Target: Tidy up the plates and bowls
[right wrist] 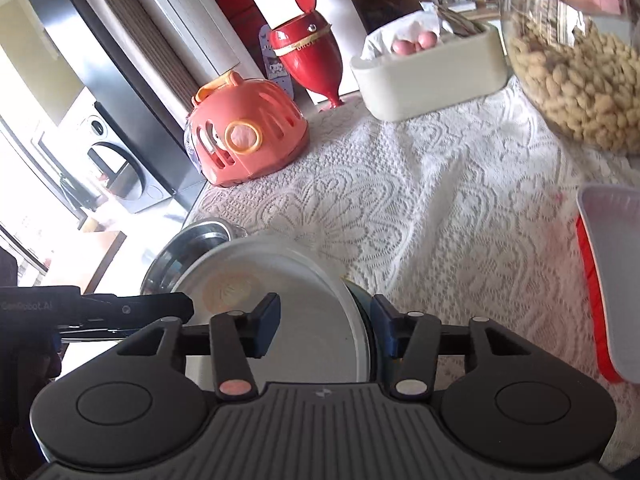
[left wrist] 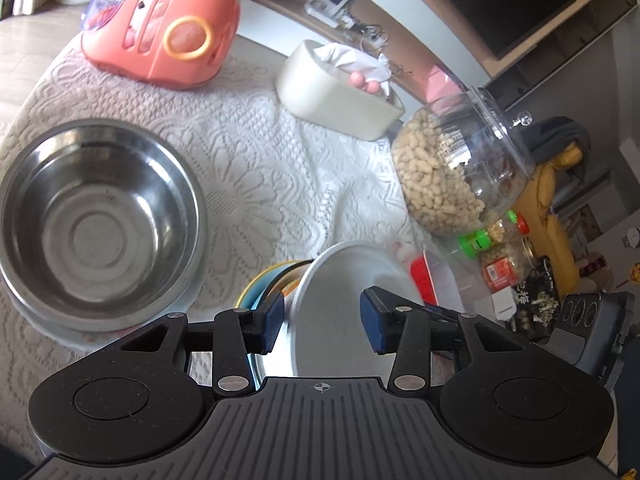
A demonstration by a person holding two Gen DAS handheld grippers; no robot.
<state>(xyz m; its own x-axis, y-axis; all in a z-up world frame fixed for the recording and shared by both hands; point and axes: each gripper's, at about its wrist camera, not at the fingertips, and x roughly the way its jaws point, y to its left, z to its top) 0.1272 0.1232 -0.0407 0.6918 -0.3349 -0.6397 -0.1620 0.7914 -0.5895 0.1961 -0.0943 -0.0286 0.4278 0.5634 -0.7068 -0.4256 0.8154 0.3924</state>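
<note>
A steel bowl stands on the lace tablecloth at the left of the left wrist view; its rim shows in the right wrist view. A white plate is tilted between the jaws of my left gripper, which is open around its edge. Behind it a blue and yellow bowl sits on the cloth. In the right wrist view the same white plate lies between the open jaws of my right gripper, over a dark bowl rim.
A pink toy carrier, a cream box with cloth, a jar of peanuts, small jars and a red-white container stand around. A red vase is at the back.
</note>
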